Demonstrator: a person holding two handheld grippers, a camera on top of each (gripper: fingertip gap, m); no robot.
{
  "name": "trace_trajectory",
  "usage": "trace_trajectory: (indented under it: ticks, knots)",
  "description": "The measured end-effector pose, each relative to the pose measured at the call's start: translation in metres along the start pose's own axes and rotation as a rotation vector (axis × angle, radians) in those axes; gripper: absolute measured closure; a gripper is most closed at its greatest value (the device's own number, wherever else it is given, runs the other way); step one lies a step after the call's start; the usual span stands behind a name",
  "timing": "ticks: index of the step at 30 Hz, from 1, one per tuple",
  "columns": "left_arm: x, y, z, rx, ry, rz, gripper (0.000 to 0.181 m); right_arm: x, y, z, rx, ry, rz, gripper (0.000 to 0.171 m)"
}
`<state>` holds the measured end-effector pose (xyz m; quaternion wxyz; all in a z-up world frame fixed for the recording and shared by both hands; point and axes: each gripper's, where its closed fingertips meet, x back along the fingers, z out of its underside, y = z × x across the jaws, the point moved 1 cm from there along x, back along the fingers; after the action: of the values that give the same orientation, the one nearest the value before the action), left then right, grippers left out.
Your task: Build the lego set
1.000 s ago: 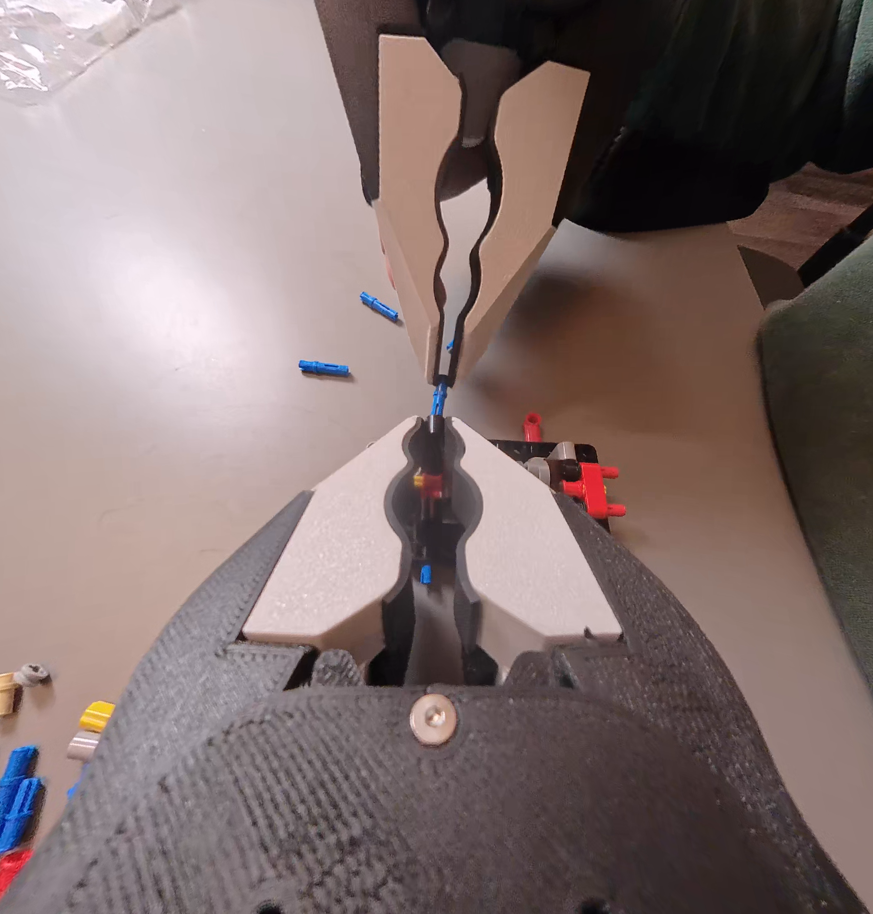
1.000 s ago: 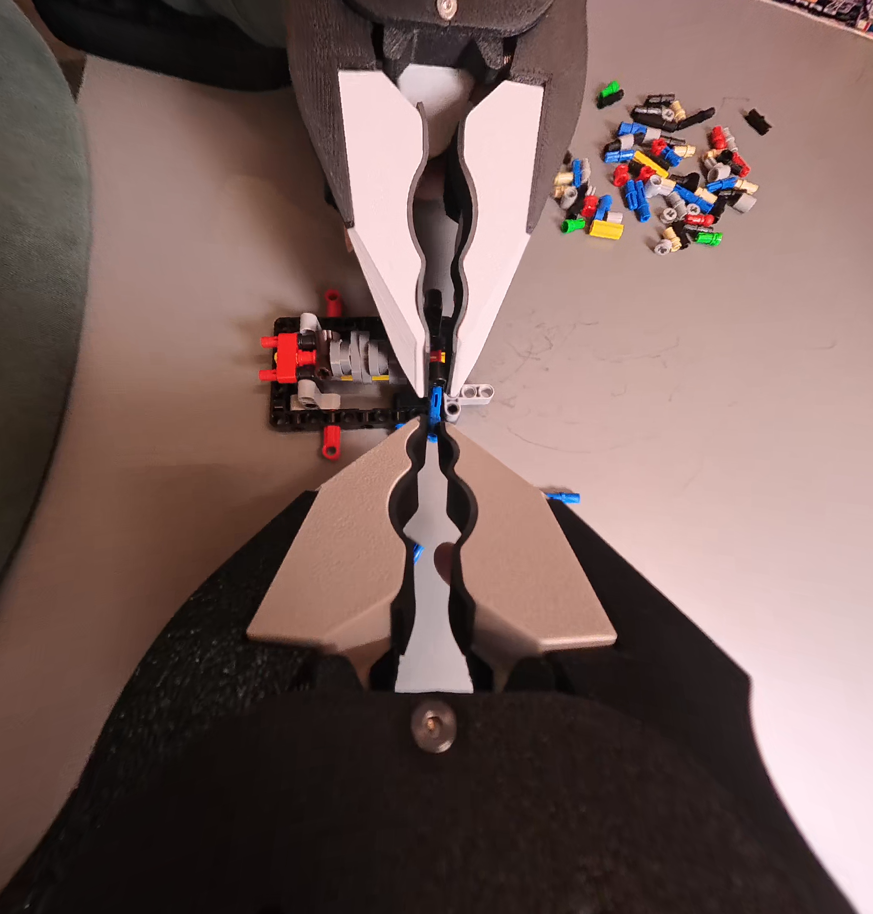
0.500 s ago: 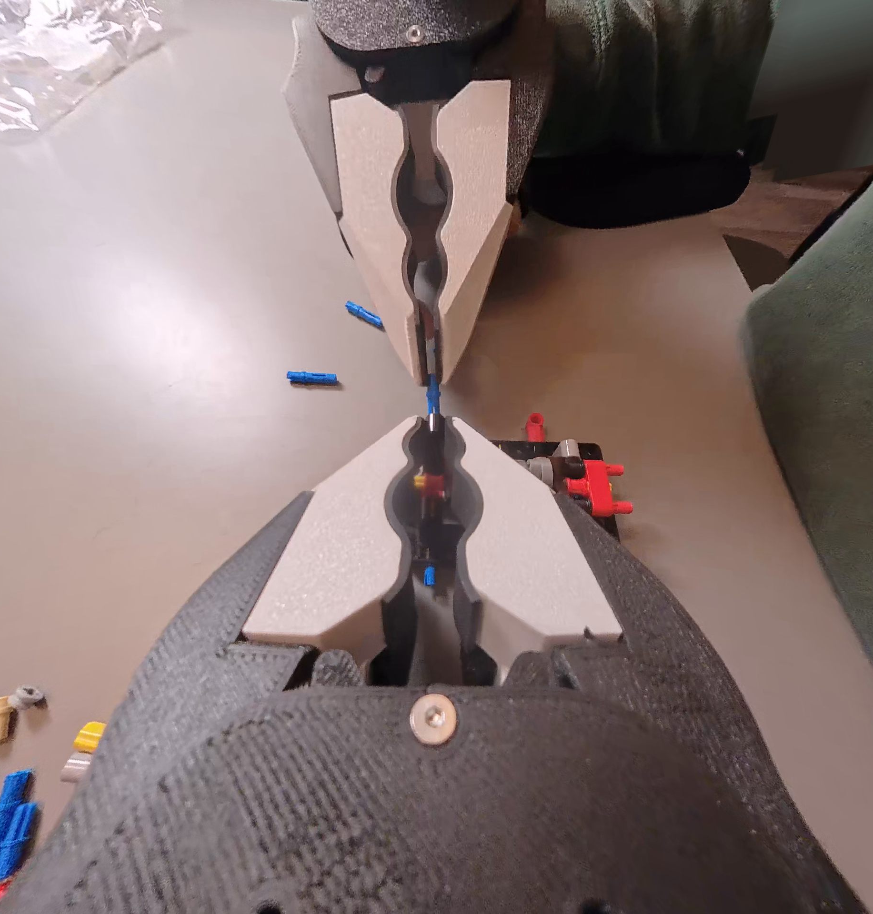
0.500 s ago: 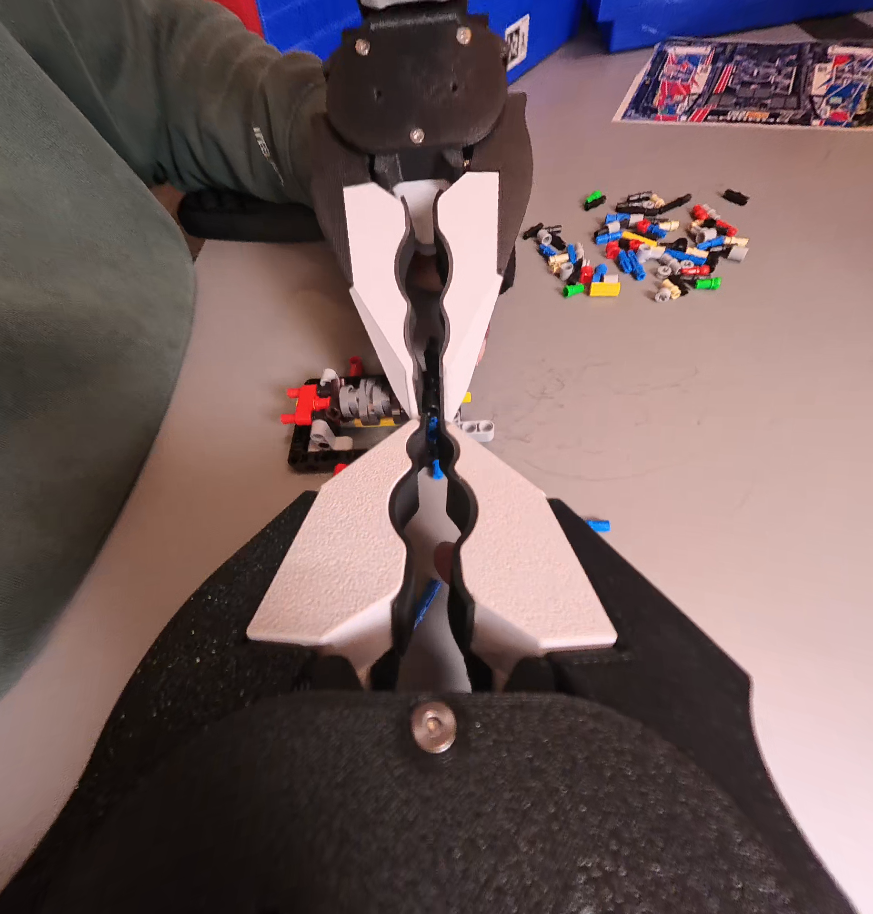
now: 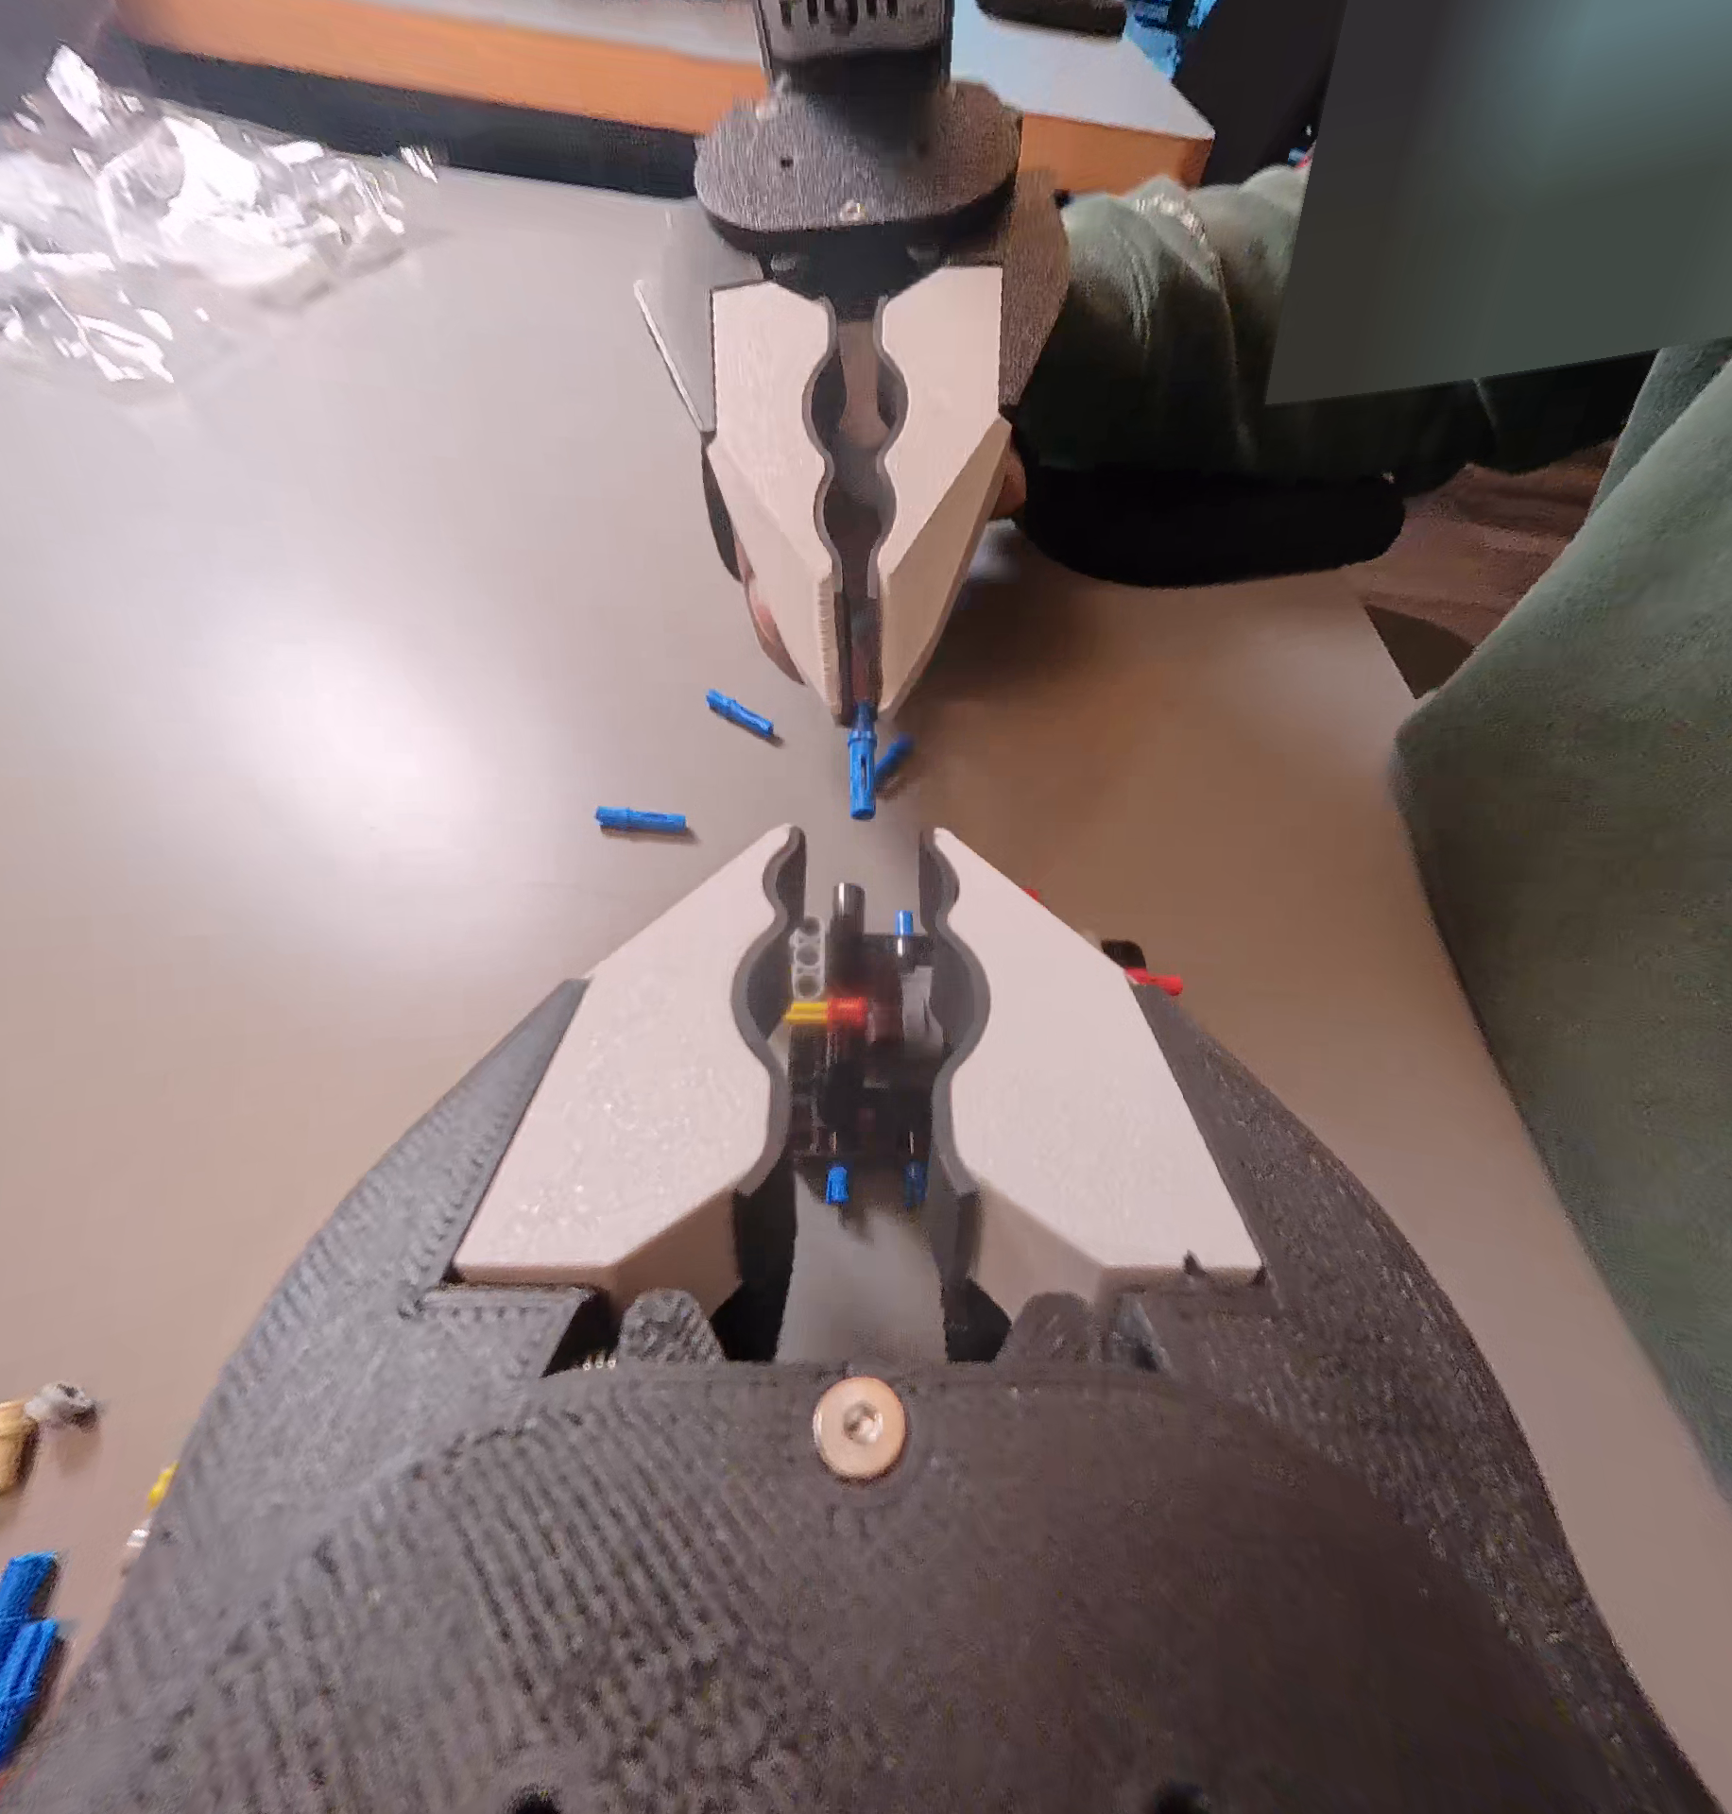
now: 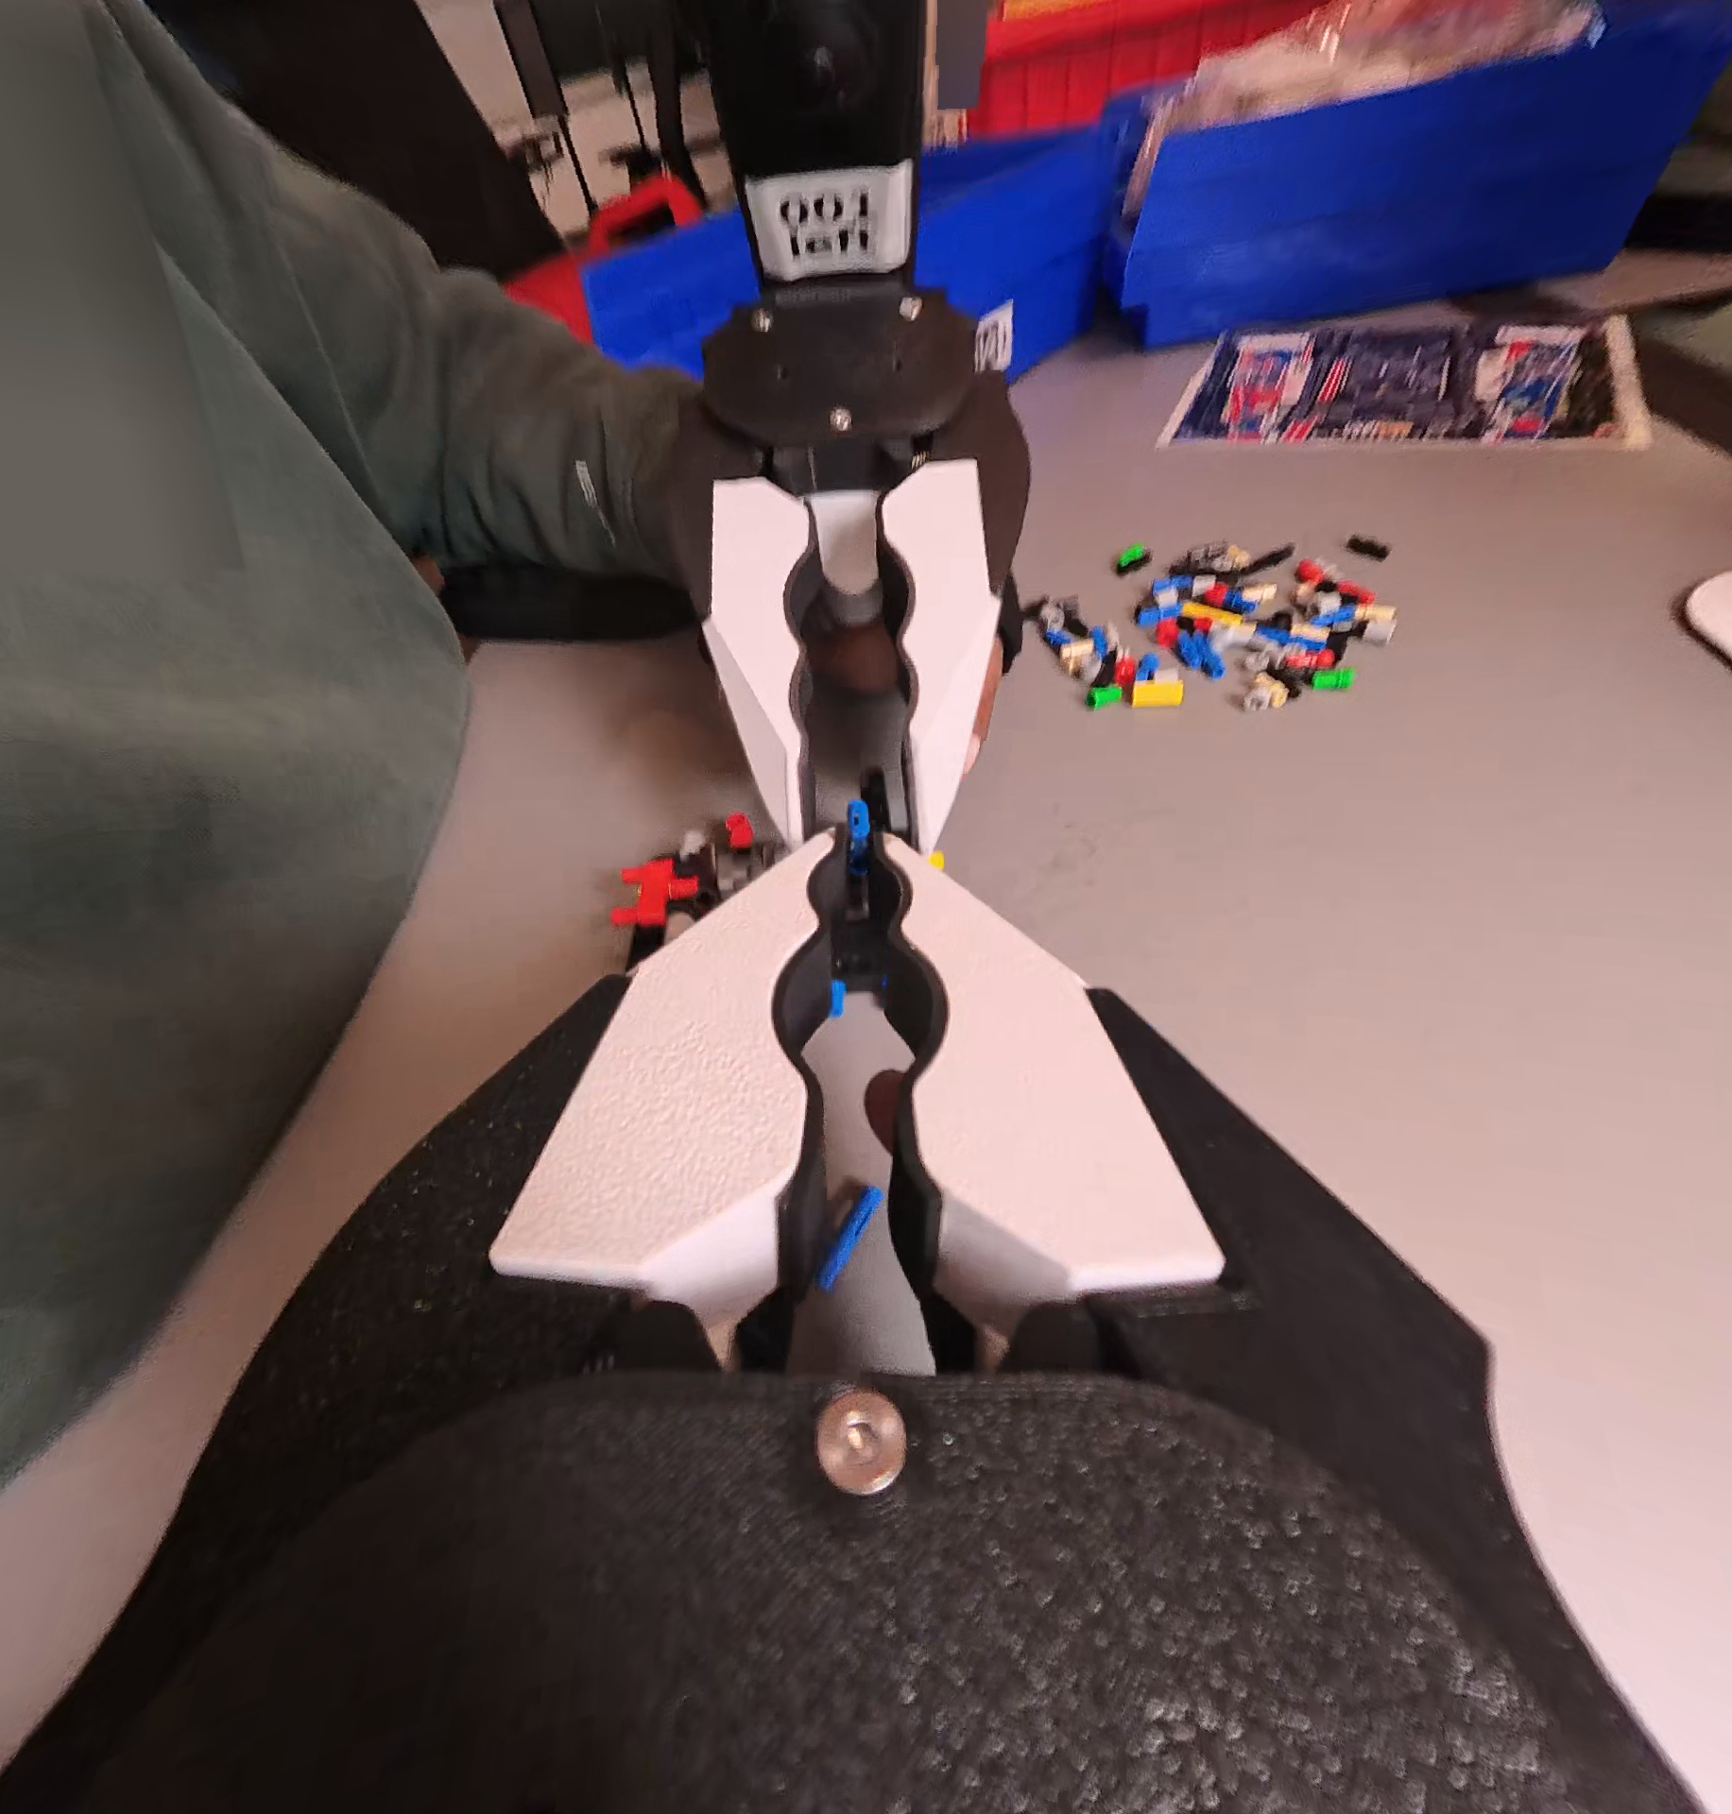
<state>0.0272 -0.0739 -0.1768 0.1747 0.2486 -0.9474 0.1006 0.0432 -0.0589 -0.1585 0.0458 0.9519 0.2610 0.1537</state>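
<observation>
- The right tongs [image 5: 860,709] are clenched on a blue pin [image 5: 861,775], gripping one end so the free end sticks out, presumably ready to press into a hole.
- The left tongs [image 5: 860,844] are released, fingers apart, with nothing between them; they hover above the half-built black frame [image 5: 857,1070], probably about to steady it.
- That frame, with grey and red parts fitted, lies on the desk [image 5: 302,589] between the two tongs, near the person's green sleeve [image 6: 508,432].
- Three spare blue pins [image 5: 641,819] lie loose just left of the held one, close at hand for the next fittings.
- The mixed pile of parts [image 6: 1225,628] sits well apart on the far right, clear of the work.
- Crumpled clear bags [image 5: 155,216] are pushed to the far left.
</observation>
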Motion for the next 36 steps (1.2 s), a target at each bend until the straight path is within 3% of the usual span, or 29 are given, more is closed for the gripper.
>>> trace_trajectory:
  ticks: [4, 11, 14, 16, 28, 32, 36]
  knots:
    - [0.006, -0.002, -0.018, -0.026, -0.077, -0.027, 0.179, 0.000, 0.003, -0.012, 0.037, -0.071, 0.018, 0.170]
    - [0.016, -0.007, -0.031, 0.024, -0.159, 0.012, 0.179, 0.000, 0.009, -0.027, 0.083, -0.160, 0.051, 0.169]
    - [0.020, -0.010, -0.038, 0.064, -0.213, 0.052, 0.179, 0.000, 0.012, -0.033, 0.106, -0.189, 0.061, 0.156]
    - [0.021, -0.010, -0.040, 0.070, -0.227, 0.060, 0.179, 0.000, 0.011, -0.033, 0.111, -0.192, 0.068, 0.163]
    - [0.017, -0.007, -0.037, 0.056, -0.200, 0.032, 0.179, -0.002, 0.012, -0.034, 0.109, -0.177, 0.070, 0.169]
    - [0.024, 0.015, -0.015, 0.034, -0.059, -0.057, 0.165, 0.003, -0.002, -0.016, 0.080, -0.072, 0.090, 0.169]
    - [0.017, 0.011, 0.012, 0.104, 0.061, -0.006, 0.160, 0.001, -0.005, 0.010, 0.095, 0.048, 0.103, 0.169]
